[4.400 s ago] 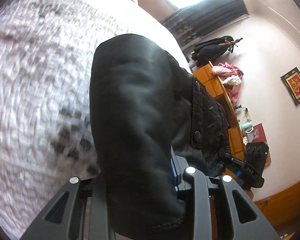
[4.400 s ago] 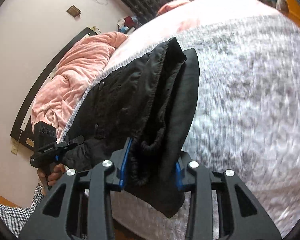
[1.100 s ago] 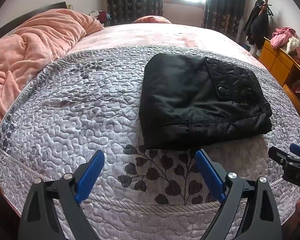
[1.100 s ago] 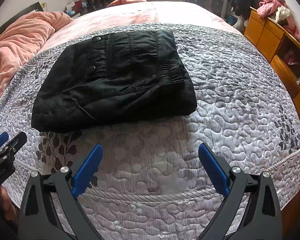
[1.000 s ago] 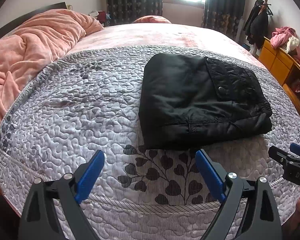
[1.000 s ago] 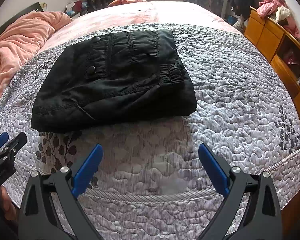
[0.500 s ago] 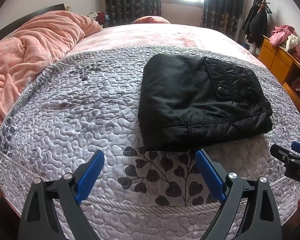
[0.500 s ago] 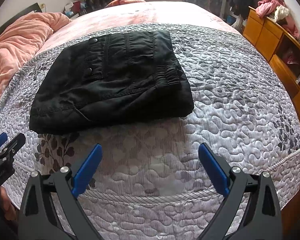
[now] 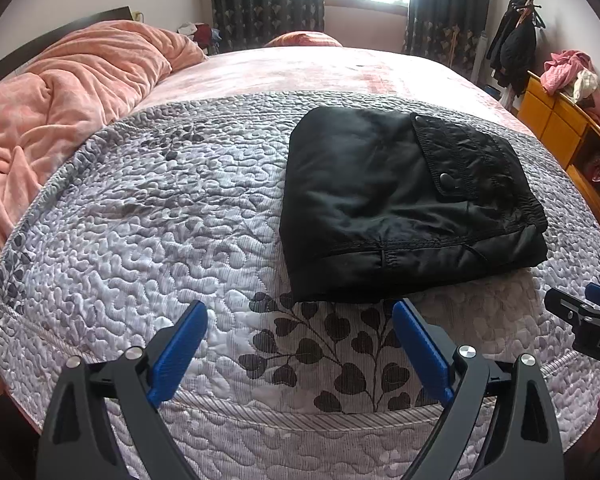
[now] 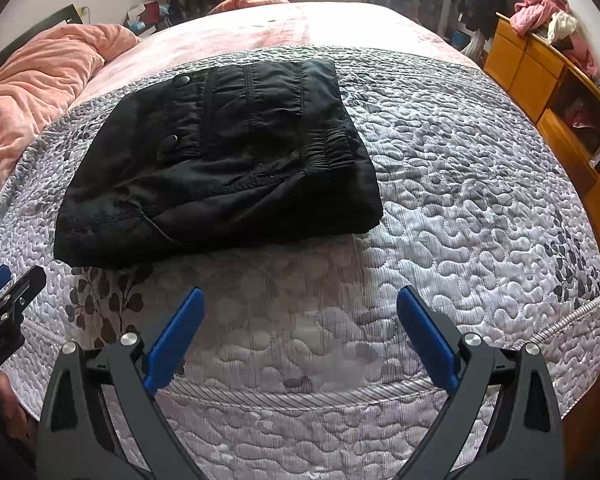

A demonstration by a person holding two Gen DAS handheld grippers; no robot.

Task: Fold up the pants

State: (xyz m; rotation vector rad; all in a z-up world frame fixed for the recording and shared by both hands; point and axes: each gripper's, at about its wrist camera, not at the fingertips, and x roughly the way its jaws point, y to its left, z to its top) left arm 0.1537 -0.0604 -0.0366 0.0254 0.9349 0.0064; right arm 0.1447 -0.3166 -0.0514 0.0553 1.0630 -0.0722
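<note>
The black pants (image 9: 400, 204) lie folded into a compact rectangle on the grey quilted bedspread (image 9: 160, 208); they also show in the right wrist view (image 10: 220, 160), with a snap pocket and the elastic waistband on top. My left gripper (image 9: 298, 316) is open and empty, held back from the near edge of the pants. My right gripper (image 10: 300, 304) is open and empty, also short of the pants. The right gripper's tip shows at the right edge of the left wrist view (image 9: 580, 312), and the left gripper's tip shows at the left edge of the right wrist view (image 10: 12, 284).
A pink blanket (image 9: 60, 92) is heaped at the bed's left side. An orange wooden dresser (image 10: 560, 92) with clothes on it stands to the right. Dark coats (image 9: 516, 44) hang by the curtained window. The bed's near edge (image 10: 300, 396) runs just in front of the grippers.
Earlier both grippers were shut on the pants and held them up. Now the pants lie folded on the bed and both grippers are open. Over the last second the views shifted only slightly.
</note>
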